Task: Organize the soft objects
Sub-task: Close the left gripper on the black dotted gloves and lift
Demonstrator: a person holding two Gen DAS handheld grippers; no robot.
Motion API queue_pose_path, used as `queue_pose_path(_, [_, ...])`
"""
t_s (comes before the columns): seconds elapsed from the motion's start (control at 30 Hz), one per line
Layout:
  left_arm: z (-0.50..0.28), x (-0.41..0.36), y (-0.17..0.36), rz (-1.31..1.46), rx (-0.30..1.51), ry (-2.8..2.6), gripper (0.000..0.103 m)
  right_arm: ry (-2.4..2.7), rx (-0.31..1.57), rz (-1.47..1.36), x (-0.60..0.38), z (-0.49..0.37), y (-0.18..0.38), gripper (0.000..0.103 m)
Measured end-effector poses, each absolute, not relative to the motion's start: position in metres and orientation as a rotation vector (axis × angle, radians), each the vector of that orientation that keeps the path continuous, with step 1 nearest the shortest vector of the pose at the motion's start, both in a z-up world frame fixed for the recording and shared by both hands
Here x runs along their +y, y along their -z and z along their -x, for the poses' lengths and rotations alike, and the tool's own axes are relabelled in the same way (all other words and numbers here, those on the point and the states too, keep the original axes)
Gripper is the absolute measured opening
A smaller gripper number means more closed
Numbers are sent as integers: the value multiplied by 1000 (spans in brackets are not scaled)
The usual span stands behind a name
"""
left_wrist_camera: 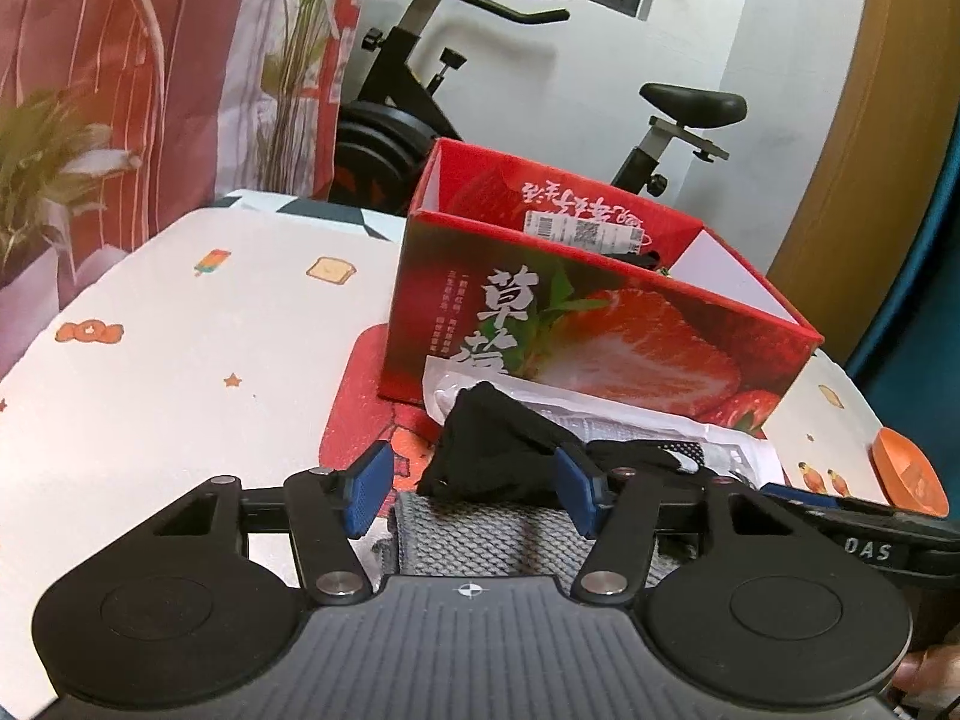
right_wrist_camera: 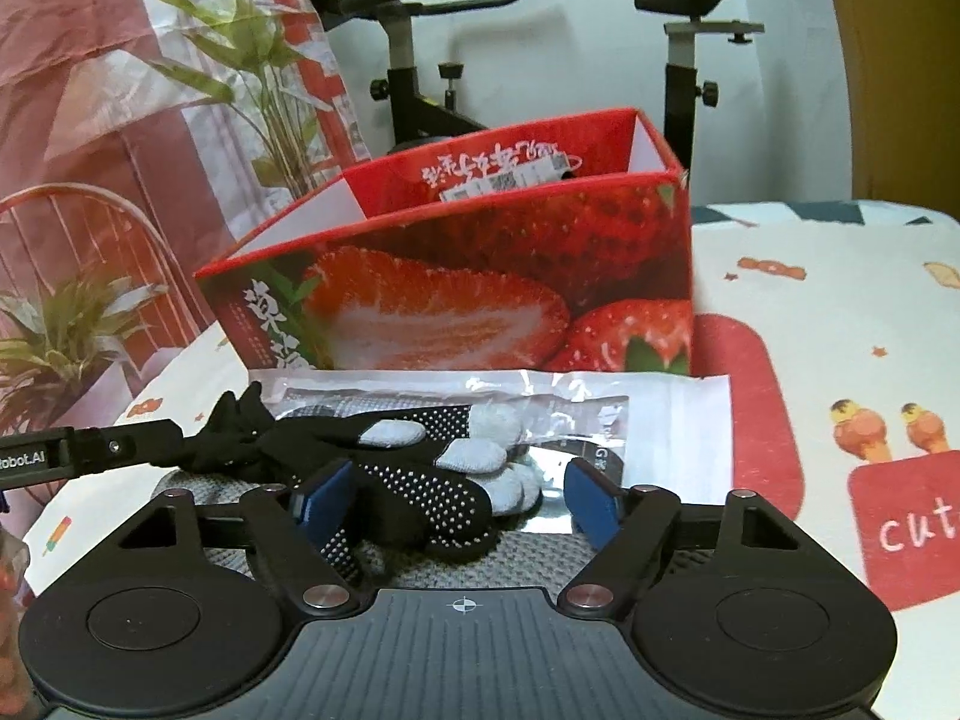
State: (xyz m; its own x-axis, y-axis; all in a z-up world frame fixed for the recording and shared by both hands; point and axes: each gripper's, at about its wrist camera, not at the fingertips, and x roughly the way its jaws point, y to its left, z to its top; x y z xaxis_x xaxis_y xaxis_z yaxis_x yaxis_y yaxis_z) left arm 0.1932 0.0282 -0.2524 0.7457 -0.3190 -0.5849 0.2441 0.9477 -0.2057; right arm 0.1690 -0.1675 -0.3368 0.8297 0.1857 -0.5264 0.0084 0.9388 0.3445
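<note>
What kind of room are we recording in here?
Most likely a home, a bedroom or spare room, not a lab. An exercise bike stands behind the work surface, which is covered by a cartoon-print cloth, a leaf-patterned curtain hangs on the left, and a reused strawberry box serves as the bin.

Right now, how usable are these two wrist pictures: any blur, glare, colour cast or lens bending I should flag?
Left wrist view: strong fisheye bending, a reddish cast, the strawberry box sharp and the curtain soft. Right wrist view: same bending, glare on the plastic packet, a blurred plant, and the dotted glove clear between the fingers.
</note>
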Motion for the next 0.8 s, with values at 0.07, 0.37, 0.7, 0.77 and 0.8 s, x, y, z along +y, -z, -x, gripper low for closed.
queue_pose_path(0.07, [-198, 30, 254, 130, 668, 305, 62, -96, 603, -343, -166, -175, 341, 67])
queue_pose_path(0.37, [-219, 33, 262, 215, 704, 318, 62, -119, 606, -263, -156, -179, 348, 35])
queue_pose_path(0.7, [-227, 30, 272, 254, 716, 358, 14, -131, 611, -306, -164, -183, 349, 32])
queue_pose_path(0.77, [-228, 32, 271, 255, 711, 354, 12, -131, 612, -324, -167, -184, 349, 31])
queue_pose_path(0.8, [-227, 33, 271, 256, 707, 360, 12, -130, 613, -327, -167, -184, 350, 29])
